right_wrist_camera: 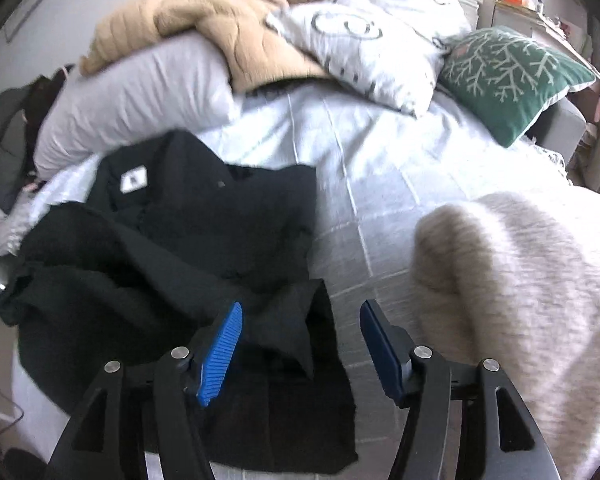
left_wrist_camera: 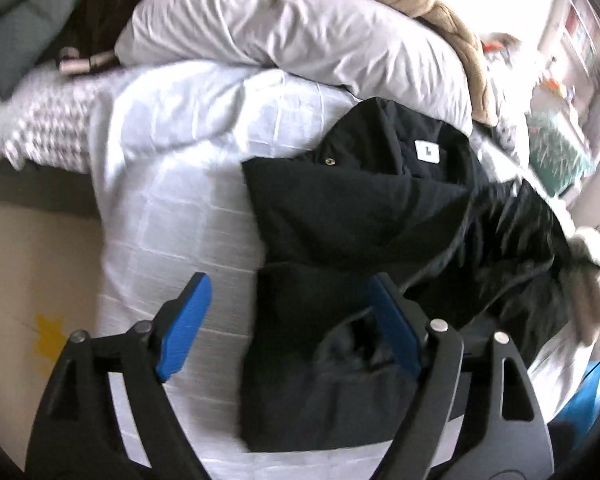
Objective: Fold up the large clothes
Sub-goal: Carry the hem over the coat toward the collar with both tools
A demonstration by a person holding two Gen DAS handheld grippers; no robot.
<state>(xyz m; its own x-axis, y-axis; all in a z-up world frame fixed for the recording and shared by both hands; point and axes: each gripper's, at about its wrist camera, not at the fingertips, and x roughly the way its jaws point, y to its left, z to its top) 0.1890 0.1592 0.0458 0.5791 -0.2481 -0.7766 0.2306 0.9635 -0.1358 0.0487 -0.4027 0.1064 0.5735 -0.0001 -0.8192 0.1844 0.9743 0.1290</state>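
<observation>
A black coat [left_wrist_camera: 352,216] with a white neck label [left_wrist_camera: 427,152] lies partly folded on the pale checked bedspread [left_wrist_camera: 172,208]. My left gripper [left_wrist_camera: 288,320] is open and empty, just above the coat's near left edge. In the right wrist view the same coat [right_wrist_camera: 172,248] lies at the left, label [right_wrist_camera: 133,179] towards the pillows. My right gripper [right_wrist_camera: 300,340] is open and empty over the coat's near right corner.
A grey pillow [left_wrist_camera: 284,28] and a tan fleece blanket [right_wrist_camera: 204,16] lie at the head of the bed. A patterned white pillow [right_wrist_camera: 372,28] and a green cushion [right_wrist_camera: 508,76] sit at the right. A fluffy cream garment [right_wrist_camera: 520,288] lies at the near right. Floor [left_wrist_camera: 32,280] shows at the left.
</observation>
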